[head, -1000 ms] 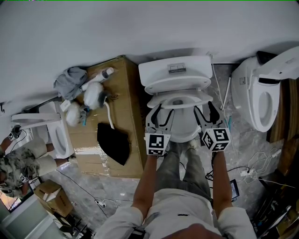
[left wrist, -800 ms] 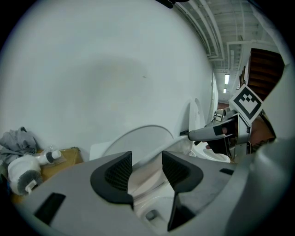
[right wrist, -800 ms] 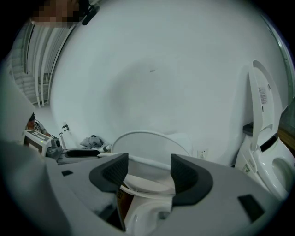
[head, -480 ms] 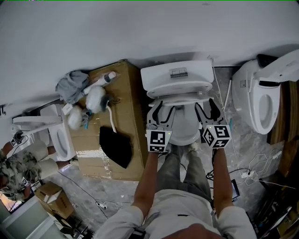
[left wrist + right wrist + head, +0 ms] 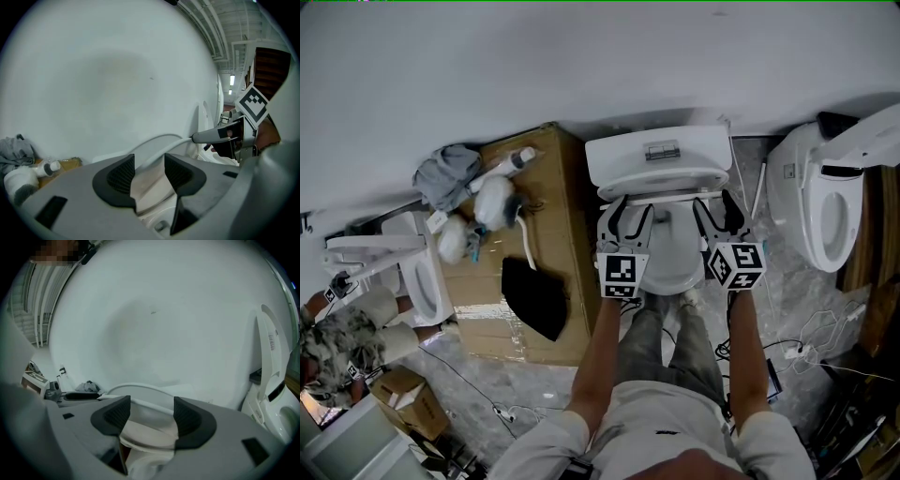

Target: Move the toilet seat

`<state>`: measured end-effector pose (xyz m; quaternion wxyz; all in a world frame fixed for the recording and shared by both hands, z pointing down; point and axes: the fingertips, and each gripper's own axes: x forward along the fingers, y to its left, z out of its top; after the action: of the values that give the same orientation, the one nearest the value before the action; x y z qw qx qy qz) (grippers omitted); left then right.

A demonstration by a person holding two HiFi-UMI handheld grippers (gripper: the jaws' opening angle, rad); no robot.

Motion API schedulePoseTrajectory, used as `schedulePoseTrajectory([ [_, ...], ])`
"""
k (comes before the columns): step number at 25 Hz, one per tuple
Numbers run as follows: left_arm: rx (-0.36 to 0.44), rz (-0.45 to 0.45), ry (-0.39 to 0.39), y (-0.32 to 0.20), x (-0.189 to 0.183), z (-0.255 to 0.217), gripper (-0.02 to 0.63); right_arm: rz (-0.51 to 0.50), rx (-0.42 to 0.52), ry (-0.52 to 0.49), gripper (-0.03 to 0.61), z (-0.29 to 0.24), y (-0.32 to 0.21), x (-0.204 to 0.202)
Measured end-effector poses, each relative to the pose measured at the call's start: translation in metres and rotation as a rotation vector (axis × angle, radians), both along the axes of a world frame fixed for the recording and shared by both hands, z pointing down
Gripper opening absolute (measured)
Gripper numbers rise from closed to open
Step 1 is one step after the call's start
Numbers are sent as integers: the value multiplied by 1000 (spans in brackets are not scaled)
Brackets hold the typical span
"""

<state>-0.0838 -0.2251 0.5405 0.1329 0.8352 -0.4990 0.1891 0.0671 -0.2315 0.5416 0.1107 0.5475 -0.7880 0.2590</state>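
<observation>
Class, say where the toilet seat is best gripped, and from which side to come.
Likely best: grip the toilet seat by its thin side rims, coming from the front. It hinges at the back by the tank, and the flat ring fits between jaws there.

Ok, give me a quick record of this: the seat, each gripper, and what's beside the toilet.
toilet seat: raised off the bowl, leaning toward the tank
left gripper: shut on the seat's left side, jaws just closed further
right gripper: shut on the seat's right side
beside toilet: cardboard box on the left in the head view
</observation>
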Motion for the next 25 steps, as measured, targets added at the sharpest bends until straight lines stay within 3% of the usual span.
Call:
schedulePoseTrajectory([
  [25, 21, -23, 3, -27, -3, -2, 213, 1, 63, 107, 304, -9, -27, 1],
])
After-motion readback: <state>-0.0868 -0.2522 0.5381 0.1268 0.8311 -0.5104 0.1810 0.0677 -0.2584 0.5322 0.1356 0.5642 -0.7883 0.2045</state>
